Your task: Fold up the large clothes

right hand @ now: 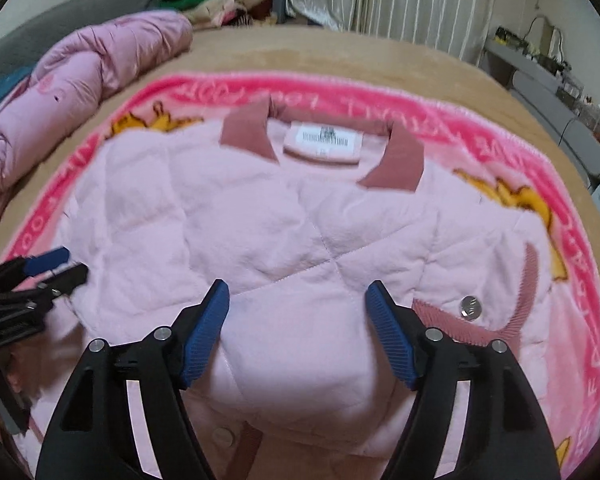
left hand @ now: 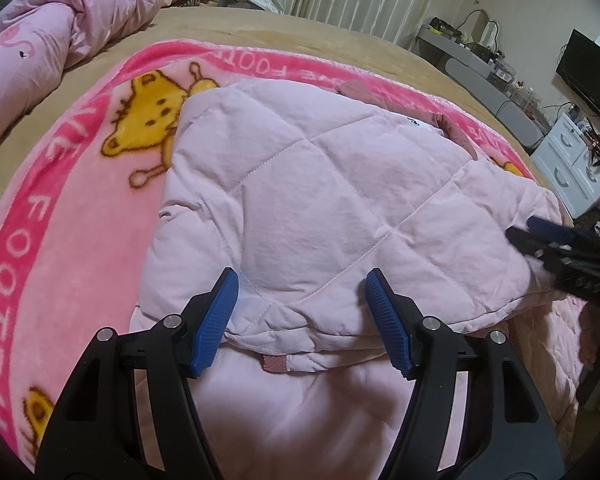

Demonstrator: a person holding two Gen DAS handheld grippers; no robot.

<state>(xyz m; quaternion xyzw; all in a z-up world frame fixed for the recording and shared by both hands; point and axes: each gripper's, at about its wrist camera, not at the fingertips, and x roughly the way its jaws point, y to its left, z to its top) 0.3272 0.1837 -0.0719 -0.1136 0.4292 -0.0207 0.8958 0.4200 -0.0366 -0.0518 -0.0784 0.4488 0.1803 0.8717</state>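
A pale pink quilted jacket (left hand: 320, 184) lies on the bed, partly folded over itself. In the right wrist view the jacket (right hand: 300, 216) shows its dusty-rose collar (right hand: 248, 130), a white neck label (right hand: 326, 138) and a ribbed cuff (right hand: 440, 316) beside a metal snap (right hand: 469, 306). My left gripper (left hand: 300, 284) hovers open over the jacket's near edge, nothing pinched between its blue pads. My right gripper (right hand: 297, 289) is also open above the jacket's front. Each gripper appears at the edge of the other's view: the right gripper (left hand: 540, 236) and the left gripper (right hand: 60, 264).
The jacket rests on a pink fleece blanket (left hand: 80, 216) with yellow bears, spread on a tan bed sheet (left hand: 300, 36). A rolled pink duvet (left hand: 60, 40) lies at the far left. Piled clothes (right hand: 212, 0), curtains, a grey desk (left hand: 488, 84) and white drawers (left hand: 572, 160) stand beyond the bed.
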